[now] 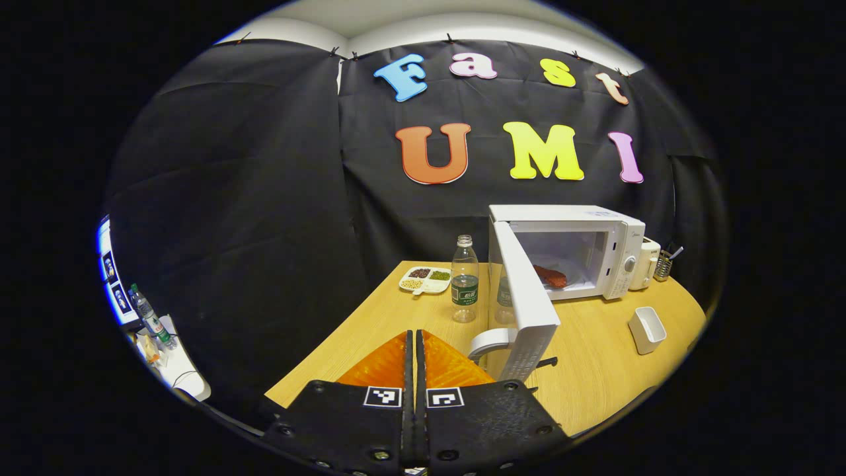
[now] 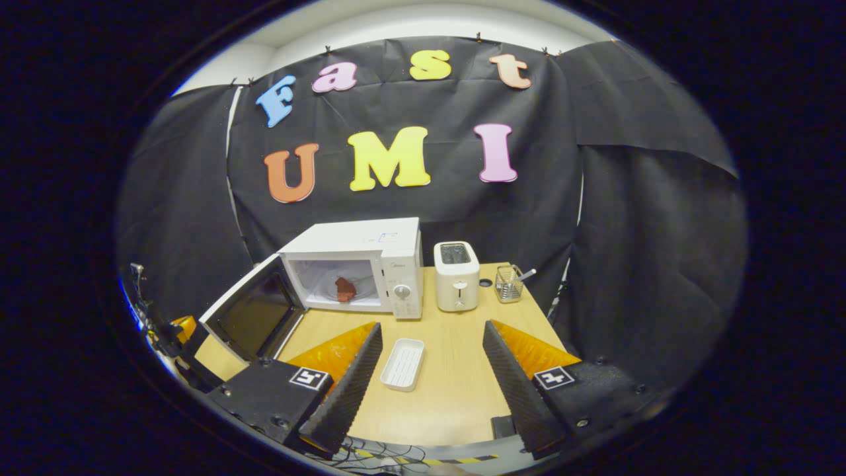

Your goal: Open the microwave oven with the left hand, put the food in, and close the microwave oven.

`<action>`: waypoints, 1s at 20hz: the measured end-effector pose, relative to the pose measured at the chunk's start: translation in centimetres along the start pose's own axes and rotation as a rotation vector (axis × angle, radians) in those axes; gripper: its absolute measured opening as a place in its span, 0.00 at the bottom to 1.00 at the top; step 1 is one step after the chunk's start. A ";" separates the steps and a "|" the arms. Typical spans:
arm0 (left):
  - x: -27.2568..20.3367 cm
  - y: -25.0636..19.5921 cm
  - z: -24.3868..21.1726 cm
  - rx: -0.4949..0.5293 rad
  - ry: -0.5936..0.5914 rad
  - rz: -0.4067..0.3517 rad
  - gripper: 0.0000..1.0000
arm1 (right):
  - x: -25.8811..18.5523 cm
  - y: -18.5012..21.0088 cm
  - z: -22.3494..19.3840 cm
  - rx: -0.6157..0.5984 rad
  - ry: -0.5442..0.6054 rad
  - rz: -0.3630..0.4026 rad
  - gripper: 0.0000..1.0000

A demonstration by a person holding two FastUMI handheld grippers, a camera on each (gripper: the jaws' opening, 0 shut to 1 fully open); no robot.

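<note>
Food (image 2: 344, 289) sits inside microwave (image 2: 370, 264), at 11 o'clock from tray (image 2: 402, 363). Door (image 1: 525, 304) hangs wide open. Loading looks done; closing remains. Left gripper (image 1: 414, 344) fingers pressed together, holding nothing. Right gripper (image 2: 429, 360) spread wide, empty.

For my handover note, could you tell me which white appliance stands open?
The microwave: its door swings wide, food inside. The toaster beside it has none.
</note>
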State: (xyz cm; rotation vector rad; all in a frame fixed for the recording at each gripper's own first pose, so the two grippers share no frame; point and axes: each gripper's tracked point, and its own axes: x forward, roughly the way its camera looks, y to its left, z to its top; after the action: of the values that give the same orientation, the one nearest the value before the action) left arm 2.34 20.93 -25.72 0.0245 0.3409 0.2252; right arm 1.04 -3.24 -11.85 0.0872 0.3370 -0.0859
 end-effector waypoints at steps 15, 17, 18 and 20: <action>3.4 -14.5 -2.6 0.020 0.054 -0.430 0.00 | 0.2 3.2 -1.9 0.043 0.058 -0.083 0.98; 3.6 -17.6 -2.1 0.025 0.051 -0.488 0.00 | 0.7 2.4 -1.4 0.035 0.055 -0.092 0.98; 3.9 -19.0 -2.0 0.032 0.049 -0.517 0.00 | 0.9 2.1 -1.2 0.032 0.055 -0.092 0.98; 4.4 -22.2 -1.6 0.049 0.051 -0.568 0.00 | 1.4 1.0 -0.5 0.035 0.050 -0.113 0.98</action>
State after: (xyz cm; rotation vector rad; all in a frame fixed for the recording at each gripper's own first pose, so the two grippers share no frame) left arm 10.61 0.30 -30.04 -0.0300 0.3909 -0.3455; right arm 2.28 -2.33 -12.70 0.1046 0.3905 -0.2018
